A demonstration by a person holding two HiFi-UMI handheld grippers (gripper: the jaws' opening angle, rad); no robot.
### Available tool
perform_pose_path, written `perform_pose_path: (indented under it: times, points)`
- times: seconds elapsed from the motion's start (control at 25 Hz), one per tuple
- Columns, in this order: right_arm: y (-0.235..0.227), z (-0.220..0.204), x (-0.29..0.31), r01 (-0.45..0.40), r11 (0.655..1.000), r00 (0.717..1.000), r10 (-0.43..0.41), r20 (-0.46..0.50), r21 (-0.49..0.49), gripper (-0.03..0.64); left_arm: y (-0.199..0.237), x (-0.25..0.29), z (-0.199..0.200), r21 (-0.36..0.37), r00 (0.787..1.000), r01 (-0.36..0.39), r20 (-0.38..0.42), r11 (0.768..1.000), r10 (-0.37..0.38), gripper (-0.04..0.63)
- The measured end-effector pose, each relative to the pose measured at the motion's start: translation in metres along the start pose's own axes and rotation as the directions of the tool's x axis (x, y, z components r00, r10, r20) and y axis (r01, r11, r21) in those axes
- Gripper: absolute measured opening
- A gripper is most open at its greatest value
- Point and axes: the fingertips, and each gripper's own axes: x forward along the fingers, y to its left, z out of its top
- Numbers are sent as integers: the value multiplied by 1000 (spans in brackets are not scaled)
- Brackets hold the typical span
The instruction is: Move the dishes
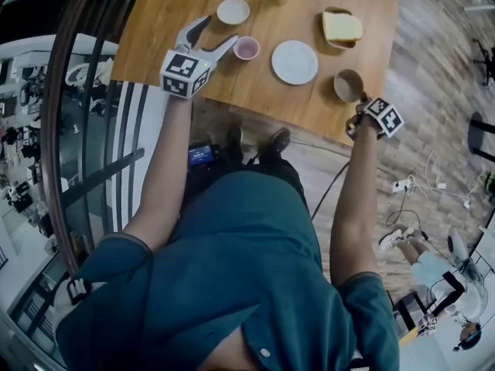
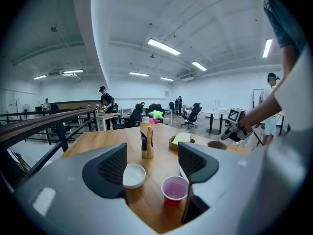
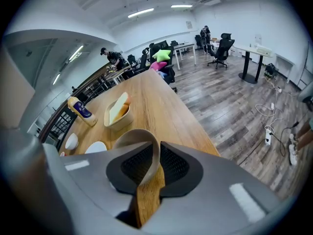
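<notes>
The right gripper (image 3: 146,166) is clamped on the rim of the tan bowl (image 1: 347,85) at the near right edge of the table (image 1: 259,93), so the step in hand looks like moving this dish. The left gripper (image 1: 217,31) hovers with its jaws spread and empty, the pink cup (image 1: 247,49) and small white bowl (image 1: 233,11) just ahead. Next likely comes a level lift, the thin rim pinch kept firm.

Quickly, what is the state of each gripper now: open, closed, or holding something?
Left gripper: open, holding nothing.
Right gripper: closed on the rim of the brown bowl.
</notes>
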Motion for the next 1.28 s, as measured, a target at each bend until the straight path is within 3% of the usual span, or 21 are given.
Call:
perform_pose_path:
  times: [0.2,0.32,0.44,0.56,0.68,0.88,0.96,1.08,1.28]
  points:
    - [23,30,-35,-5,998,992,12,124,-55,31,9,-10,21,-6,999,-7,42,1000,7,304]
    - [58,52,-60,-69,992,974,90,210,-105,31,13,-13,34,-14,997,-5,71,1000,6,299]
    - [107,74,-90,-175,969,927,221,302,-174,29,14,-16,49,-22,995,5,102,1000,-3,297]
    - [164,92,-123,-296,914,855,383,348,-278,29,16,-19,68,-34,991,15,134,999,-10,295]
    - [224,101,-163,-393,827,760,538,365,-402,29,16,-23,91,-49,984,31,175,998,-22,295]
    - [316,95,-256,-494,622,531,769,356,-607,31,9,-40,120,-68,970,70,239,995,-52,295]
    - [344,86,-285,-468,554,484,813,324,-689,31,7,-45,129,-74,964,89,257,993,-67,295]
    - [370,75,-308,-439,496,482,834,270,-749,29,3,-50,141,-66,957,115,274,991,-93,295]
    - [381,62,-321,-422,471,487,838,245,-774,29,-8,-56,149,-41,948,147,291,988,-129,295]
